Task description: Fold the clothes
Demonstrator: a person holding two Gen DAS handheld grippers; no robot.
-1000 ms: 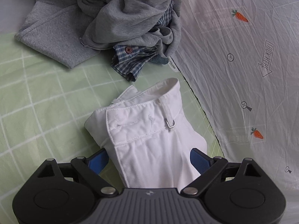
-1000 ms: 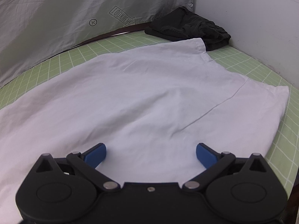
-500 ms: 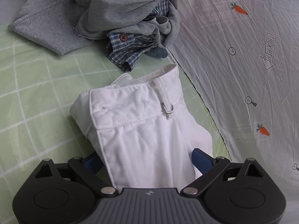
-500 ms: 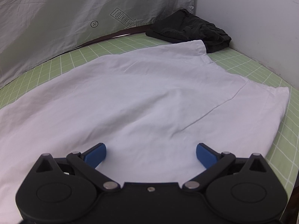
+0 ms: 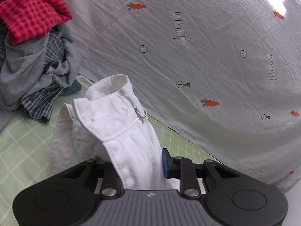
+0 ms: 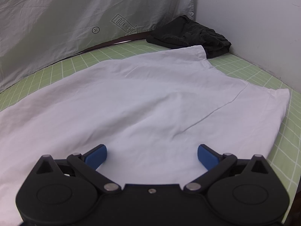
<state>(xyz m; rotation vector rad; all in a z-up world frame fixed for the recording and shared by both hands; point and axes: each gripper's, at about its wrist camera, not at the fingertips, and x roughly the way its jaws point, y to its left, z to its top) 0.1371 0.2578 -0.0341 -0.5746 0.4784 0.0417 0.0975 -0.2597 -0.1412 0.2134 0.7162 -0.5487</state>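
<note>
Green gridded mat [image 5: 24, 150] covers the tabletop, backed by a grey carrot-print sheet [image 5: 207, 56]. White cotton trousers [image 5: 116, 124] lie with the long axis running from the left gripper [image 5: 137, 167] at the waistband end across toward the right gripper [image 6: 152, 156]. Left jaws are closing, with bunched waistband fabric between them and the visible blue pad against the cloth. Right jaws stand apart, empty, low over the flat leg [image 6: 131, 103], so this hand is nearer the leg hems. No containers seen; a heap of unfolded grey, plaid and red garments [image 5: 35, 56] sits beyond the left gripper, and a dark folded garment [image 6: 190, 35] lies in the far corner.
</note>
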